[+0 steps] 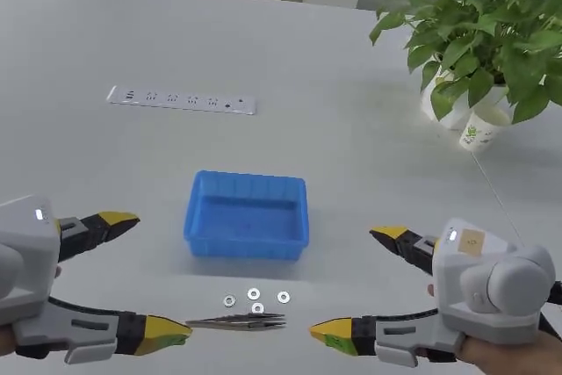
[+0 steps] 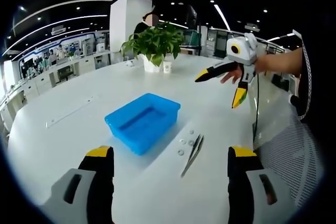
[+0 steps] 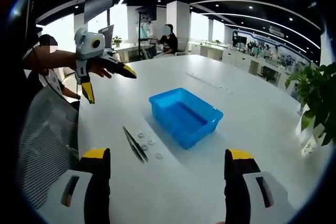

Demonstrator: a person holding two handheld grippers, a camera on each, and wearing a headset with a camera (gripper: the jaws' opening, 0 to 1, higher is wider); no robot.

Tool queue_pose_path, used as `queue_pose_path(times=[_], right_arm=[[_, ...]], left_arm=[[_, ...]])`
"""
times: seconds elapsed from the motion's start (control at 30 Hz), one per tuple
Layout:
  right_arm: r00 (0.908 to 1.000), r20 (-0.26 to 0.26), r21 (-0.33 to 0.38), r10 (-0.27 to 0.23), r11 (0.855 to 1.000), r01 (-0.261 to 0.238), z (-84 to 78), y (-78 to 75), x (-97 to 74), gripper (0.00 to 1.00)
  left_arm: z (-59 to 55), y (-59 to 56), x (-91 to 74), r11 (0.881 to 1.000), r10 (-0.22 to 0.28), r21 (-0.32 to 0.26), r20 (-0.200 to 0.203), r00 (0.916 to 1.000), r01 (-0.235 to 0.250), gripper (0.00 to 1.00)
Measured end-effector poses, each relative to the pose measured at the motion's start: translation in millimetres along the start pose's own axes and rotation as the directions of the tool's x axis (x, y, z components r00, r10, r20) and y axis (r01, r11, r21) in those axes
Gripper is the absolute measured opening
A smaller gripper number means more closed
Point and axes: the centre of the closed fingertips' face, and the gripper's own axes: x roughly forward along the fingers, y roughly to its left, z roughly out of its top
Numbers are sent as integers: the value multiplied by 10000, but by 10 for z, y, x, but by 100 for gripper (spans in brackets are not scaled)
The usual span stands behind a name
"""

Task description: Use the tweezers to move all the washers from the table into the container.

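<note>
In the head view, a white power strip [image 1: 180, 100] lies far back on the pale table [image 1: 351, 155], and a leafy potted plant [image 1: 479, 32] stands at the far right with a paper cup [image 1: 479, 133] just beside its pot. The blue container [image 1: 247, 216], a shallow rectangular tray, sits mid-table. Just in front of it four small silver washers [image 1: 254, 293] lie in a loose cluster on the tabletop, and the tweezers [image 1: 237, 322] lie flat right beside them on the near side, thin, metallic and set crosswise. Nothing stands between them and the container. The left gripper [image 1: 145, 276] and right gripper [image 1: 351, 283] flank this cluster, both with yellow-tipped jaws spread wide and grasping nothing.

In the left gripper view, its own jaws stand well apart at the bottom. The tweezers lie ahead between them, the washers are strung between the tweezers and the container's near corner, and the plant stands beyond. The right gripper hangs above the table at upper right, jaws parted, and a mesh chair [image 2: 286, 150] is at the right edge.

In the right gripper view, its jaws are likewise spread. The tweezers lie ahead with the washers between them and the container, and the left gripper is held up, agape, at upper left.
</note>
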Motion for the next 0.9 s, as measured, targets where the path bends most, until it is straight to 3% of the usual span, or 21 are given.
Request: queue_pose_path(times=[0.33, 0.47, 0.63, 0.77, 0.83, 0.9], right_arm=[[9964, -439, -751, 724, 9943, -756, -44, 124, 83, 78], [9920, -809, -1275, 964, 9861, -1063, -81, 169, 129, 72], [9849, -1152, -1599, 1295, 9761, -1471, -119, 223, 192, 65], [9777, -1390, -1928, 1576, 9641, -1828, -137, 277, 247, 60], [9748, -1505, -2132, 1650, 9574, -1949, -139, 292, 275, 58], [9711, -1605, -2259, 1765, 9512, -2102, -139, 308, 301, 54]], left_arm=[[-123, -121, 62, 9968, -572, 529, -660, 9962, 607, 82], [-235, -158, 75, 9926, -752, 848, -1341, 9881, 871, 69], [-286, -186, 99, 9892, -873, 1033, -1585, 9835, 1044, 61], [-363, -214, 132, 9843, -1014, 1221, -1984, 9749, 1273, 57], [-447, -237, 136, 9796, -1116, 1355, -2481, 9623, 1485, 55], [-491, -263, 158, 9742, -1232, 1507, -2678, 9556, 1678, 54]])
